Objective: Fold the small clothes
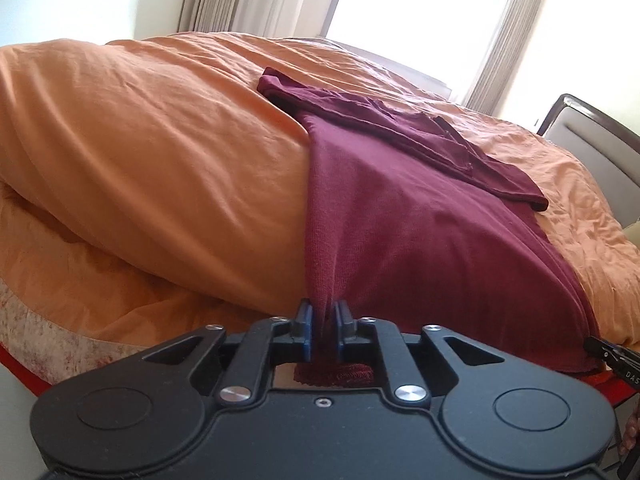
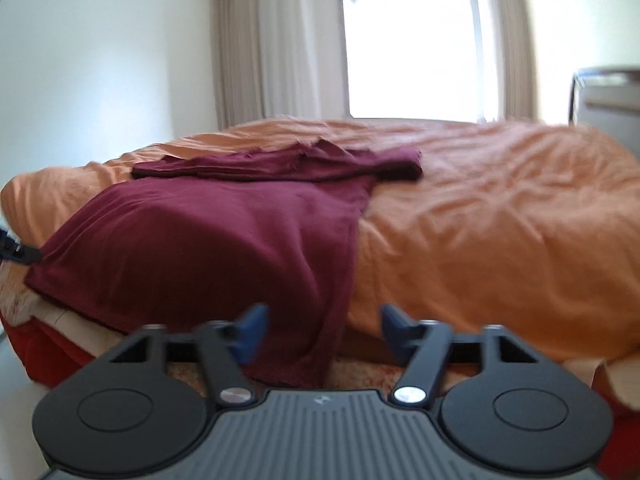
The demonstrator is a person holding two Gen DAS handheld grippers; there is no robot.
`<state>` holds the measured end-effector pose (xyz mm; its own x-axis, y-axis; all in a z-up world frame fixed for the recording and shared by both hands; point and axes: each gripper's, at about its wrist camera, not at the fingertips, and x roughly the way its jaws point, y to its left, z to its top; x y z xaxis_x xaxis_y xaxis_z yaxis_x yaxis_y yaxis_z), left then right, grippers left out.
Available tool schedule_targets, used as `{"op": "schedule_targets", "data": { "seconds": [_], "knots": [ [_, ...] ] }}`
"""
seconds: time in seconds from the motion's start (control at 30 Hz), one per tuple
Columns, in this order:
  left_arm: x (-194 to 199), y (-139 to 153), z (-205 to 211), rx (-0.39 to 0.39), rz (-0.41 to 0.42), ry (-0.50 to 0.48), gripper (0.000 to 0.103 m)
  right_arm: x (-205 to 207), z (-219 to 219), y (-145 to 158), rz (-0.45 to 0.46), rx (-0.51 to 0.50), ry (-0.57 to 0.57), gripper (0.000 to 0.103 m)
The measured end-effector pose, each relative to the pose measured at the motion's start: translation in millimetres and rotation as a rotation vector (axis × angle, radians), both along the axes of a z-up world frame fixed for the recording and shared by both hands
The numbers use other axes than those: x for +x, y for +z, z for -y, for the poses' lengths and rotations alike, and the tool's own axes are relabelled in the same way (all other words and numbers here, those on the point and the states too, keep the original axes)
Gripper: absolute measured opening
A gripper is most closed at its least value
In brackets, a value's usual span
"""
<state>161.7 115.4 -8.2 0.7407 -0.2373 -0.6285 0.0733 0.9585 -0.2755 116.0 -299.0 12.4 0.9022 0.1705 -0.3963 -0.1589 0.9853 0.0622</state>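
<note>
A maroon garment (image 1: 420, 208) lies on the orange bed cover (image 1: 160, 140), its far part folded back in layers, its near part hanging over the bed edge. My left gripper (image 1: 324, 320) is shut on the garment's near left corner, the cloth bunched between the blue pads. In the right wrist view the garment (image 2: 224, 240) drapes over the bed edge. My right gripper (image 2: 324, 328) is open, its blue fingertips (image 2: 252, 328) standing either side of the hanging right corner without touching it. The left gripper tip (image 2: 20, 254) shows at the far left of that view.
The bed cover (image 2: 500, 220) is puffed and wrinkled. A patterned sheet (image 1: 60, 328) and red base lie below the bed edge. Curtains (image 2: 256, 48) and a bright window (image 2: 412, 48) stand behind. A headboard (image 1: 592, 152) is at the right.
</note>
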Motion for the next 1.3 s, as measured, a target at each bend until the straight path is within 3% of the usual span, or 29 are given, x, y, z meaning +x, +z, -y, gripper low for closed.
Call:
{"op": "schedule_targets", "data": {
  "seconds": [0.07,0.1,0.13,0.2,0.27,0.4,0.57,0.77,0.87,0.93,1.0,1.1,1.27,1.3],
  "knots": [
    [-3,0,1,0.013,0.001,0.004,0.026,-6,-10,0,0.045,-0.070,0.041,0.083],
    [-4,-1,2,0.019,0.000,0.005,0.038,-8,-17,0,0.064,-0.117,0.057,0.091],
    [-5,0,2,0.024,0.002,0.006,0.054,-9,-26,-2,0.081,-0.169,0.071,0.095],
    [-10,1,4,0.056,0.021,0.024,0.075,-12,-46,-8,0.115,-0.292,0.100,0.098],
    [-16,3,9,0.117,0.055,0.023,0.079,-12,-66,-18,0.143,-0.423,0.122,0.099],
    [-26,5,21,0.223,0.127,0.019,0.099,-11,-96,-39,0.203,-0.610,0.183,0.099],
    [-31,5,39,0.311,0.151,-0.008,0.102,4,-121,-66,0.261,-0.835,0.120,0.099],
    [-34,1,50,0.308,0.145,-0.029,0.102,4,-140,-96,0.386,-1.049,0.103,0.103],
    [-35,-2,53,0.304,0.138,-0.039,0.102,0,-142,-95,0.432,-1.049,0.068,0.101],
    [-37,-3,55,0.307,0.136,-0.043,0.102,-4,-140,-86,0.452,-1.008,0.065,0.089],
    [-39,-3,56,0.315,0.140,-0.046,0.102,-8,-137,-72,0.441,-0.932,0.097,0.069],
    [-43,-2,59,0.332,0.159,-0.054,0.102,-15,-130,-44,0.394,-0.790,0.187,0.050],
    [-51,0,67,0.367,0.224,-0.098,0.102,-8,-117,-5,0.277,-0.589,0.270,0.042],
    [-53,-1,70,0.378,0.242,-0.113,0.102,2,-114,2,0.260,-0.552,0.270,0.035]
  ]
}}
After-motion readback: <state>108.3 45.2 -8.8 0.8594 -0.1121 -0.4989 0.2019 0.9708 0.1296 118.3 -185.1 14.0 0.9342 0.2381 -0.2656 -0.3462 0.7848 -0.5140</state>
